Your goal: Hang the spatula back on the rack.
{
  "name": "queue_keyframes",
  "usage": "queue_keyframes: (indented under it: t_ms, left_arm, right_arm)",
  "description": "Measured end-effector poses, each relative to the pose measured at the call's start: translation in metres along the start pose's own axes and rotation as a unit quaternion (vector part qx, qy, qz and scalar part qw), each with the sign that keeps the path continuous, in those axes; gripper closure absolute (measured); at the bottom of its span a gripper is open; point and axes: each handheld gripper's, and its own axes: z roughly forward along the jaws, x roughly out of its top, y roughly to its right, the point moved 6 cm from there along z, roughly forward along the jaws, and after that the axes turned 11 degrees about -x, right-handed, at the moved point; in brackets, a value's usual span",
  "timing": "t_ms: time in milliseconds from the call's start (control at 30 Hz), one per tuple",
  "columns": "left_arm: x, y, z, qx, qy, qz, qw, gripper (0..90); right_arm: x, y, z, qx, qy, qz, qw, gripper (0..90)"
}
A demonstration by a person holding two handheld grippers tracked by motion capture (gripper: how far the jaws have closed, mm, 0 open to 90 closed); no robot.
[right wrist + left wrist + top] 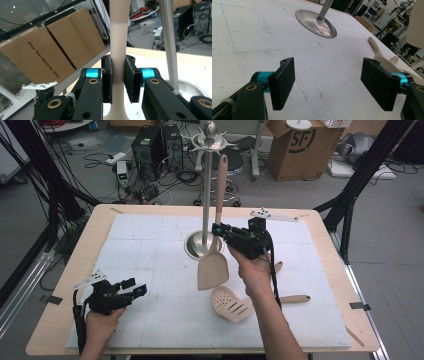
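A: Beige, flat-bladed plastic spatula (214, 262) hangs upright above the white-covered counter (150, 245), pinched at its handle by the right claw (218, 230), just beside the steel pole stand (206, 195). A beige slotted turner (231, 304) lies below it.

B: And the left claw (135, 287)?

A: Low near the counter's front, jaws spread. Its own view shows the same (328, 85), nothing between.

B: The right claw's view?

A: Pads pressed on the handle (118, 82).
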Motion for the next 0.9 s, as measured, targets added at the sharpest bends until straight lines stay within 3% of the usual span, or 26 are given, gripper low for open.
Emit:
queue_keyframes:
  t_ms: [167,267,633,900]
  left_arm:
    - [0.000,0.000,0.000,-0.001,0.002,0.002,1.0000,28.1]
    - [0.000,0.000,0.000,0.000,0.002,0.001,1.0000,28.1]
    - [0.000,-0.001,-0.001,0.000,0.003,-0.001,1.0000,28.1]
    - [0.001,-0.001,-0.002,0.001,0.004,-0.002,1.0000,28.1]
  right_arm:
    - [0.009,-0.001,0.003,-0.007,-0.001,-0.009,0.9999,78.5]
    - [0.011,0.002,0.007,-0.010,-0.007,-0.003,0.9999,78.5]
    - [0.008,0.010,0.019,-0.015,-0.023,0.002,0.9996,78.5]
    - [0.006,0.011,0.029,-0.020,-0.022,-0.008,0.9995,78.2]
